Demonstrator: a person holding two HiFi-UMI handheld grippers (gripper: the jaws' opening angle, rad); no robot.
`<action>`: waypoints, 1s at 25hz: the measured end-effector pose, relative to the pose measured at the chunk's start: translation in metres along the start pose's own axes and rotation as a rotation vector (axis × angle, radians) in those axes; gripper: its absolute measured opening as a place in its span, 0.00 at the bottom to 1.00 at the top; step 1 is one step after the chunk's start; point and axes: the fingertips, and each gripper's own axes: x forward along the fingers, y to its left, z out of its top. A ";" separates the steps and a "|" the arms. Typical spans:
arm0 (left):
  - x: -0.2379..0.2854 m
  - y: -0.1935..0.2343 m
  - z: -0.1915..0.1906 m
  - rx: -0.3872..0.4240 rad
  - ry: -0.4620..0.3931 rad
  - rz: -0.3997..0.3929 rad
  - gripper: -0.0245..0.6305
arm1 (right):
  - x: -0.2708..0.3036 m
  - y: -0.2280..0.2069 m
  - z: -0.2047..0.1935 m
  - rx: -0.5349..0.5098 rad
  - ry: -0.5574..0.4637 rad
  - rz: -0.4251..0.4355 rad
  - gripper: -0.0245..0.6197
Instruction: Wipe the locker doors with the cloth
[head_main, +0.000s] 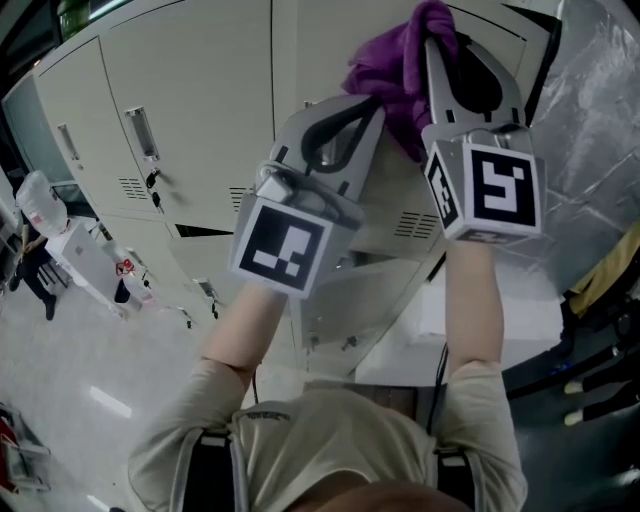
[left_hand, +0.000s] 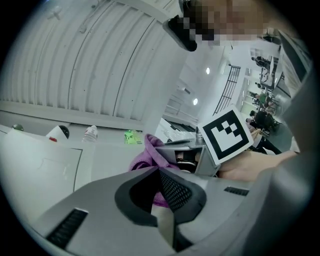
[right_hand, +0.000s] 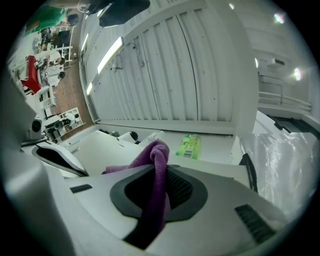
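Both claws are raised to the top of the lockers. The right claw is pinching the purple cloth, and a fold stands up between its jaws. The left claw, just beside it, is closed on the cloth's lower edge. The cloth is bunched at the upper edge of a locker front.

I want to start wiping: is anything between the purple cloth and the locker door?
Nothing visible does. The cloth, pinched in the right gripper, is up at the locker door; the left gripper is beside it.
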 end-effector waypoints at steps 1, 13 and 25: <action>0.004 -0.005 -0.001 -0.005 -0.004 -0.010 0.04 | -0.003 -0.006 -0.003 -0.006 0.009 -0.011 0.11; 0.047 -0.057 -0.002 -0.074 -0.062 -0.120 0.04 | -0.036 -0.074 -0.030 -0.059 0.091 -0.139 0.11; 0.042 -0.056 -0.004 -0.078 -0.057 -0.110 0.04 | -0.043 -0.064 -0.018 -0.019 0.038 -0.108 0.11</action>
